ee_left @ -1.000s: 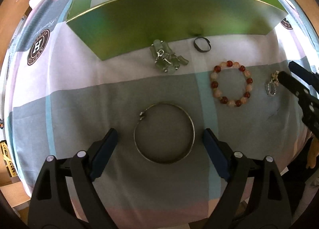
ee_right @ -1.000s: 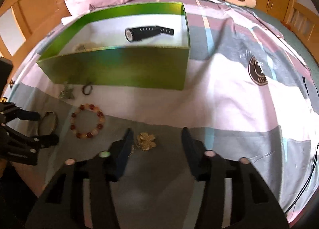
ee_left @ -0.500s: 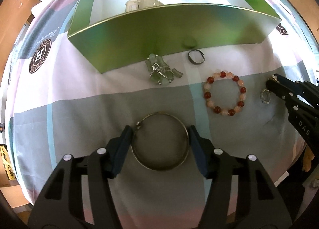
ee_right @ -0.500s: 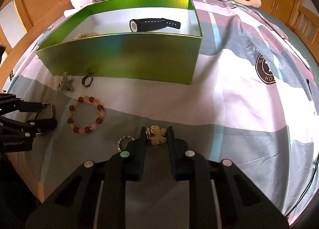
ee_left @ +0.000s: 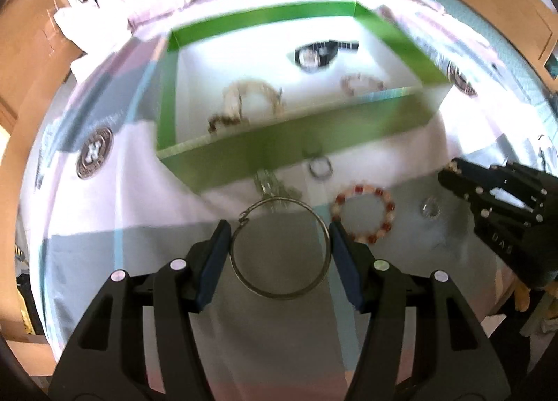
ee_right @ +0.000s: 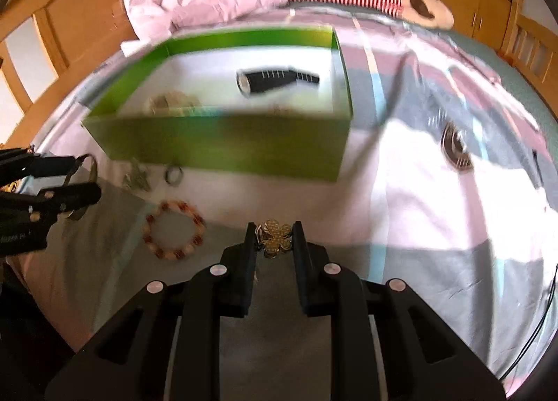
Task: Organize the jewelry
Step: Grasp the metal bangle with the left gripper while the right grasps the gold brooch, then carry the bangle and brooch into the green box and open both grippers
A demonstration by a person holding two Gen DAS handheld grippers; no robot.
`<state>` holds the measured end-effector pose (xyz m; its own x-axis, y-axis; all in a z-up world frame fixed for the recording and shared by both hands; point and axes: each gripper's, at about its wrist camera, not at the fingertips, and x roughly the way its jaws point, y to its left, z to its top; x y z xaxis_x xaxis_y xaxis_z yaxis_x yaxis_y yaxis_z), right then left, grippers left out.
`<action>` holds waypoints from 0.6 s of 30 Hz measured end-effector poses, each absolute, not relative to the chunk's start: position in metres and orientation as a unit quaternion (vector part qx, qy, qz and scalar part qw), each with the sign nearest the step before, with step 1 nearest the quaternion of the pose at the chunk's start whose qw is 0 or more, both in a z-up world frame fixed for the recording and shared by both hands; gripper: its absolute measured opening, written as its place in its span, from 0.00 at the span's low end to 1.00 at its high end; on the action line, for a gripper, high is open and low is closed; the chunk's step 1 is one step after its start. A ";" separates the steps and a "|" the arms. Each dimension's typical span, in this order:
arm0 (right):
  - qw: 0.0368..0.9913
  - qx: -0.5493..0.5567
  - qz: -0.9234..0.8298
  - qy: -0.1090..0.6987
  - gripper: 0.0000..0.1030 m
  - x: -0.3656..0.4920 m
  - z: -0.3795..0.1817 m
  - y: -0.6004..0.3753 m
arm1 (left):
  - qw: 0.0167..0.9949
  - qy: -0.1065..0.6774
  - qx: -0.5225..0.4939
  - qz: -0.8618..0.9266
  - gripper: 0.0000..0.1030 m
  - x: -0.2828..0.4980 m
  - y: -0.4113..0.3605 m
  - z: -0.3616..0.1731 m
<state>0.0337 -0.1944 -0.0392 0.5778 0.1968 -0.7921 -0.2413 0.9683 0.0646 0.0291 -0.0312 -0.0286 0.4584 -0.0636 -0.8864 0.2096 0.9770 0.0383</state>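
Bangle, thin round metal; gold flower-shaped brooch, perhaps filigree.

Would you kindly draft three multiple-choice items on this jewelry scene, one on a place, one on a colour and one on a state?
1. Where is the black watch?
A. inside the green box
B. on the bedspread beside the beaded bracelet
C. between the right gripper's fingers

2. What colour are the outer walls of the box?
A. blue
B. green
C. red

3. What is the left gripper doing?
A. standing open with nothing between its fingers
B. shut on a ring
C. shut on the thin metal bangle

Answers:
1. A: the watch lies on the box's white floor.
2. B: the near wall is green in both views.
3. C: both fingers press the bangle's sides, while the right gripper clamps the gold flower charm.
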 end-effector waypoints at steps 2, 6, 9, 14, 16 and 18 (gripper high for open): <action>0.897 -0.017 0.131 0.421 0.20 0.039 -0.021 -0.193 | 0.866 0.489 0.065 -0.079 0.56 0.040 -0.028 -0.010; 0.910 0.006 0.133 0.392 0.20 0.065 0.008 -0.188 | 0.904 0.420 0.028 -0.072 0.56 0.059 -0.015 0.035; 0.916 0.009 0.133 0.377 0.20 0.093 0.017 -0.175 | 0.900 0.428 -0.024 -0.073 0.56 0.092 -0.004 0.038; 0.908 -0.016 0.111 0.404 0.20 0.140 0.000 -0.153 | 0.889 0.453 -0.044 -0.040 0.56 0.136 0.001 0.012; 0.903 -0.026 0.105 0.416 0.20 0.147 -0.010 -0.147 | 0.884 0.462 -0.055 -0.043 0.56 0.149 -0.001 0.003; 0.898 -0.038 0.100 0.427 0.20 0.154 -0.021 -0.142 | 0.882 0.467 -0.049 -0.044 0.56 0.151 -0.004 -0.005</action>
<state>0.1535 -0.1423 -0.0215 0.6147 0.1462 -0.7751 -0.2115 0.9772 0.0166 0.1512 -0.0038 -0.0053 0.5597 -0.1237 -0.8194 0.0322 0.9913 -0.1277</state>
